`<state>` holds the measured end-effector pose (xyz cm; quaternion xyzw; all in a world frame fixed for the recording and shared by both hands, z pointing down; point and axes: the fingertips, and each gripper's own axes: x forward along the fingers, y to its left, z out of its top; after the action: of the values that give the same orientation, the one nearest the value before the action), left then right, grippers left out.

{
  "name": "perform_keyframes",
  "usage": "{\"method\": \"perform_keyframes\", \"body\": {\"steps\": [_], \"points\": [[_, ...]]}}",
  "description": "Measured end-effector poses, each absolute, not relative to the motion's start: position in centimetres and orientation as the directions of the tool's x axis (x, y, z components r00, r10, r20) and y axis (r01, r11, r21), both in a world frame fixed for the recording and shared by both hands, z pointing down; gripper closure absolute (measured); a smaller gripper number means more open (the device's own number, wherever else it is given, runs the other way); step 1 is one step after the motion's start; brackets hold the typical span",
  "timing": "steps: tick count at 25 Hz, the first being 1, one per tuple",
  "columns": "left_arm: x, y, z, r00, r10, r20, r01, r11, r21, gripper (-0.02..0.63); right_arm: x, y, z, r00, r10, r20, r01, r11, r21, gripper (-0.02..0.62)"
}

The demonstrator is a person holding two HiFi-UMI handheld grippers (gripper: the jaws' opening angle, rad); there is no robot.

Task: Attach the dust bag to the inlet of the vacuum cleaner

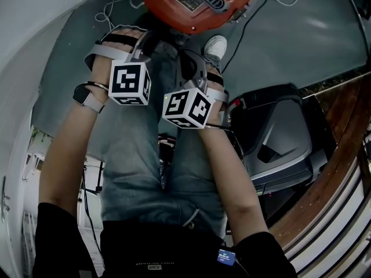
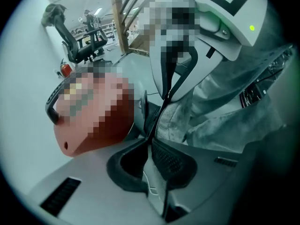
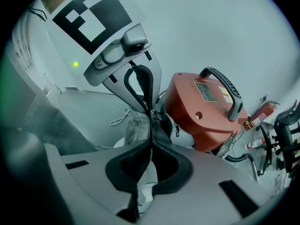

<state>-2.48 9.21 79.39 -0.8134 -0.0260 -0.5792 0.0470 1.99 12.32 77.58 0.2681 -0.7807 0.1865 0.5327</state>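
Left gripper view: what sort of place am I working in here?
Probably an office or lab-like indoor space: a black office chair and a red fire extinguisher stand on a smooth grey floor near a wooden railing.

All three pictures carry a cool, teal-grey cast and look rather dim, with flat, diffuse light and no hard shadows. In the head view the floor (image 1: 301, 45) shows a pale sheen at the upper right, while the person's dark top (image 1: 162, 253) at the bottom sinks nearly to black. Both gripper views are round fisheye pictures with black corners, and lines bow strongly toward the rim. The left tongs (image 2: 151, 142) and right tongs (image 3: 151, 142), close to the lens, look soft and shaded. Ceiling lights (image 2: 99, 11) glow small and far in the left gripper view, where mosaic blocks blur two patches. The orange vacuum cleaner (image 3: 201, 107) is the one saturated colour.
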Motion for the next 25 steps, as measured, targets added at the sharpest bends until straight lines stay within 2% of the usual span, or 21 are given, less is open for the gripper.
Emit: {"method": "perform_keyframes", "body": {"steps": [3,8,12,14,17,25], "points": [[-2.9,9.0,79.6,0.327,-0.006,0.945,0.071,-0.997,-0.031,0.574,1.7,12.0,77.5,-0.301,-0.204,0.931,-0.611,0.792,-0.024,0.563],[-2.3,9.3,79.7,0.29,0.024,0.957,0.135,-0.991,-0.017,0.572,2.2,12.5,77.6,-0.353,-0.179,0.918,-0.624,0.776,-0.088,0.563],[-2.2,9.3,79.5,0.287,0.048,0.957,0.12,-0.993,0.014,0.572,2.1,12.3,77.5,-0.383,-0.157,0.91,-0.617,0.777,-0.126,0.563],[-2.4,9.0,79.6,0.297,0.047,0.954,0.086,-0.996,0.022,0.541,2.3,12.2,77.6,-0.396,-0.137,0.908,-0.61,0.778,-0.149,0.557],[-2.7,8.2,79.5,0.306,0.038,0.951,-0.005,-0.999,0.042,0.459,2.7,11.8,77.6,-0.4,-0.122,0.908,-0.601,0.783,-0.16,0.503],[-4.7,8.0,78.0,0.283,-0.014,0.959,-0.087,-0.996,0.011,0.448,4.0,10.9,75.5,-0.38,-0.143,0.914,-0.589,0.799,-0.12,0.486]]}}
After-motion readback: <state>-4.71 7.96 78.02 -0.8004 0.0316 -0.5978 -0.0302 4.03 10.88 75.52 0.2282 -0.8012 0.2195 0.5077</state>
